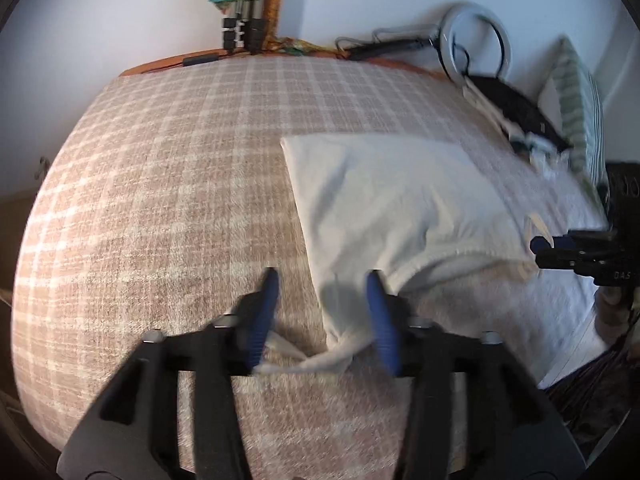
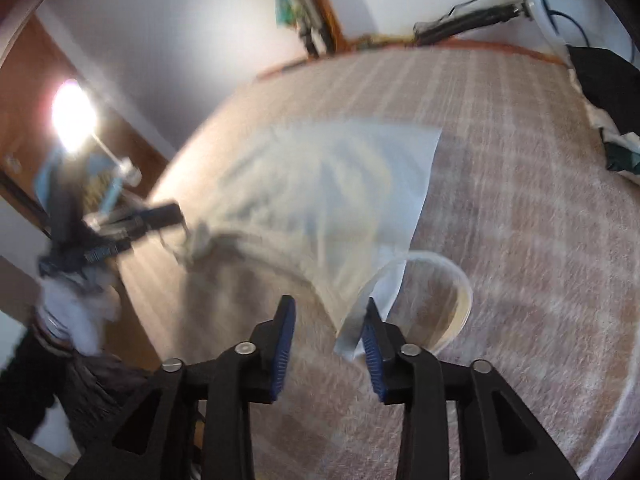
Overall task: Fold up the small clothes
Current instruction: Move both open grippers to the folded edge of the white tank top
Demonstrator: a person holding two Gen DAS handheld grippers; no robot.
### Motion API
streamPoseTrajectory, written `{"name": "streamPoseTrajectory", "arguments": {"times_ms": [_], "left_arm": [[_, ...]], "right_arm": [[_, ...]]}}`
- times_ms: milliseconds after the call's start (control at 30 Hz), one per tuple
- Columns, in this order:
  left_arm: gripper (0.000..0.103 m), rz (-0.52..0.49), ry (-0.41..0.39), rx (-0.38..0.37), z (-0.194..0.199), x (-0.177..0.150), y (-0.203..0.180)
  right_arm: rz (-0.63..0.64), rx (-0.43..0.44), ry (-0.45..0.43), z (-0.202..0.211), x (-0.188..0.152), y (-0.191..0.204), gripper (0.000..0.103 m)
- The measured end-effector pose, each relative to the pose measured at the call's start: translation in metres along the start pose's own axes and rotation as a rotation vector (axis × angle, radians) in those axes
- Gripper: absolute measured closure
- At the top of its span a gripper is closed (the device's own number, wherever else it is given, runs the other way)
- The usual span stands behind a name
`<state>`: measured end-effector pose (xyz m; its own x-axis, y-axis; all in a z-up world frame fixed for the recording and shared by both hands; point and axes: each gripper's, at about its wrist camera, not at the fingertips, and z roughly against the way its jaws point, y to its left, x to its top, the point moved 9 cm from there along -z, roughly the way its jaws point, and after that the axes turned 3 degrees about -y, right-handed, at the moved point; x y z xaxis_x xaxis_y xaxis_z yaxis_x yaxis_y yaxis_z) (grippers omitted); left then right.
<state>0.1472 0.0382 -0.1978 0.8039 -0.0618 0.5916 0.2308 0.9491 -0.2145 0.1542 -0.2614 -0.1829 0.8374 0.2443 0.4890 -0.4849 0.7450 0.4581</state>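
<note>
A small white sleeveless garment (image 1: pixel 384 200) lies on the checked bed cover (image 1: pixel 160 184). In the left wrist view my left gripper (image 1: pixel 322 280) is open, its blue pads either side of the garment's near shoulder strap (image 1: pixel 320 360), which lies bunched between the fingers. My right gripper shows at the right edge (image 1: pixel 540 246) by the other strap. In the right wrist view the right gripper (image 2: pixel 330 312) is open, with the garment (image 2: pixel 340 200) just ahead and its strap loop (image 2: pixel 448 292) beside the right finger. The view is motion-blurred. The left gripper (image 2: pixel 176 220) shows at the garment's far strap.
A pile of dark and light clothes (image 1: pixel 516 108) and a striped pillow (image 1: pixel 576 112) lie at the bed's far right. A ring light (image 1: pixel 476 36) and tripod legs (image 1: pixel 240 32) stand against the wall. A wooden door (image 2: pixel 36 128) and bright lamp (image 2: pixel 74 114) are at left.
</note>
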Motion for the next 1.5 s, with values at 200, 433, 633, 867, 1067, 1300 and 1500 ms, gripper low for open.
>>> {"name": "streamPoseTrajectory", "arguments": {"times_ms": [200, 433, 633, 867, 1067, 1300, 1500], "left_arm": [[0.054, 0.152, -0.002, -0.082, -0.01, 0.023, 0.011], [0.054, 0.224, 0.002, -0.094, -0.022, 0.04, 0.023], [0.054, 0.219, 0.024, -0.081, -0.033, 0.038, 0.024], [0.054, 0.238, 0.037, -0.081, -0.044, 0.039, 0.03], [0.054, 0.34, 0.092, -0.174, -0.059, 0.034, 0.031], [0.054, 0.437, 0.12, -0.222, -0.072, 0.032, 0.041], [0.054, 0.45, 0.126, -0.255, -0.079, 0.04, 0.038]], "right_arm": [[-0.211, 0.087, -0.128, 0.014, 0.032, -0.039, 0.056], [-0.227, 0.227, -0.115, 0.04, 0.042, -0.038, 0.056], [-0.128, 0.285, -0.159, 0.083, 0.046, -0.025, 0.056], [-0.113, 0.207, -0.166, 0.08, 0.047, -0.035, 0.053], [-0.308, 0.188, -0.081, 0.019, 0.046, -0.074, 0.054], [-0.381, 0.202, -0.009, -0.021, 0.036, -0.085, 0.055], [-0.445, 0.251, -0.018, -0.036, 0.04, -0.089, 0.063]]}}
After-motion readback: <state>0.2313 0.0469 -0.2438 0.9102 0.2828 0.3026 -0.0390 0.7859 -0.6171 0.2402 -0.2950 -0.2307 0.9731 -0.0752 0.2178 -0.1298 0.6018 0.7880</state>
